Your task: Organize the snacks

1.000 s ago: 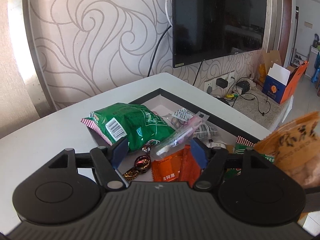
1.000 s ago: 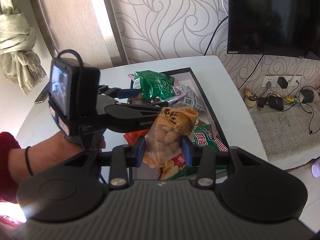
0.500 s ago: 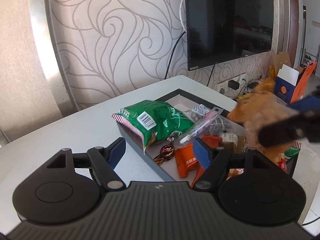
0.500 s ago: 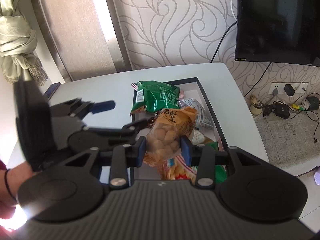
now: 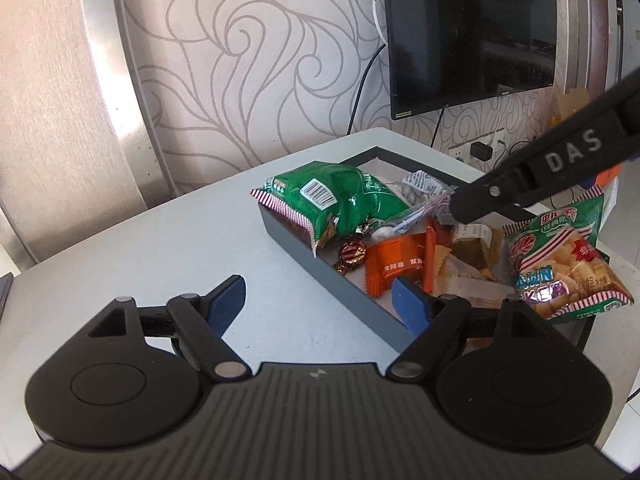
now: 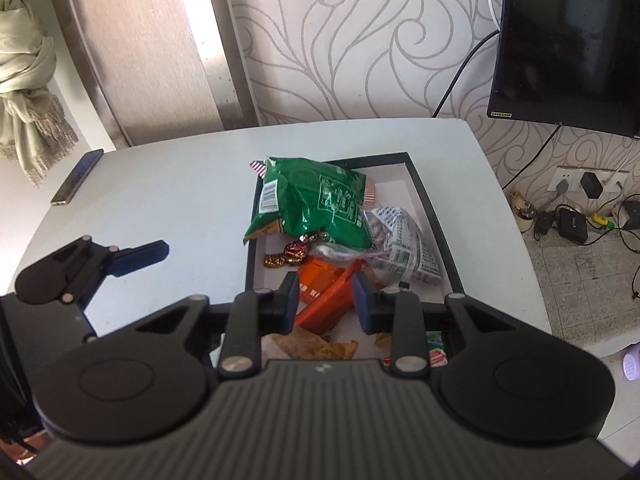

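A black-rimmed tray (image 6: 424,196) on the white table holds a pile of snacks. On top lies a big green bag (image 6: 316,204), with orange packets (image 6: 324,296), a wrapped candy (image 6: 294,252) and a clear printed bag (image 6: 404,240) around it. My right gripper (image 6: 326,300) hovers over the tray's near end. Its jaws are closing with nothing pinched; the orange packets show through the gap. A tan bag (image 6: 312,346) lies just under it. My left gripper (image 5: 320,300) is over the table by the tray's wall (image 5: 320,276); its jaws are opening and empty.
A green and red cracker bag (image 5: 560,264) lies at the tray's right end. A phone (image 6: 78,182) rests at the table's far left edge. A TV (image 6: 572,40) hangs on the wall; plugs and cables (image 6: 580,216) lie on the floor to the right.
The tan peanut bag has left my right gripper's jaws and now lies beneath them in the tray. My left gripper has drawn off the tray to the left and opened wider.
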Motion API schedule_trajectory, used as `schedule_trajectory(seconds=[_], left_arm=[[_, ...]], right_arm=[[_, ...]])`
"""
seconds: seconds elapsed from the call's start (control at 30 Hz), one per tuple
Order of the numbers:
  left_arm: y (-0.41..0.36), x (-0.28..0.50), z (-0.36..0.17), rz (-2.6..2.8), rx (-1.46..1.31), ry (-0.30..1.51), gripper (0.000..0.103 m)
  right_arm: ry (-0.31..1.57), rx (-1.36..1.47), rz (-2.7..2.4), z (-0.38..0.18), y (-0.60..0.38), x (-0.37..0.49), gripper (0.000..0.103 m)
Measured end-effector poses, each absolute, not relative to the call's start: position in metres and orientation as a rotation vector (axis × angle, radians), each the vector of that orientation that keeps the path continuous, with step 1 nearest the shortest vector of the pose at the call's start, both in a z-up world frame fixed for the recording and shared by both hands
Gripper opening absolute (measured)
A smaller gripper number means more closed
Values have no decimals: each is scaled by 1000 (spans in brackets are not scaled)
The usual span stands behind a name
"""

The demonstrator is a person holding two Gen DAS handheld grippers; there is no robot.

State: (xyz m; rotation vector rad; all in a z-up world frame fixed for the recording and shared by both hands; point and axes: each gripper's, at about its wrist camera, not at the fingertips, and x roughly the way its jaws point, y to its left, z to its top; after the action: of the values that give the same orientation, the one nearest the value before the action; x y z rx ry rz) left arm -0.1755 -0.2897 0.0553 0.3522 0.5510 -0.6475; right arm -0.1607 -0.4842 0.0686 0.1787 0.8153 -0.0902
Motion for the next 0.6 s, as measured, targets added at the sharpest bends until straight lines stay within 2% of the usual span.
schedule_trajectory(seconds=[0.17, 0.33, 0.53, 0.6], left_arm=[[-281, -184, 55, -656, 364, 543, 84], [-275, -192, 53, -668, 353, 563, 84], [-275, -205, 53, -694, 382, 557, 93], [-275, -209, 55, -692, 382, 553, 99]], right_arm=[[819, 87, -43, 79, -466, -189, 33], [888, -56, -43, 55, -449, -193, 33], [874, -54, -93, 47, -451, -178, 31], [860, -15, -111, 52, -455, -183, 31]])
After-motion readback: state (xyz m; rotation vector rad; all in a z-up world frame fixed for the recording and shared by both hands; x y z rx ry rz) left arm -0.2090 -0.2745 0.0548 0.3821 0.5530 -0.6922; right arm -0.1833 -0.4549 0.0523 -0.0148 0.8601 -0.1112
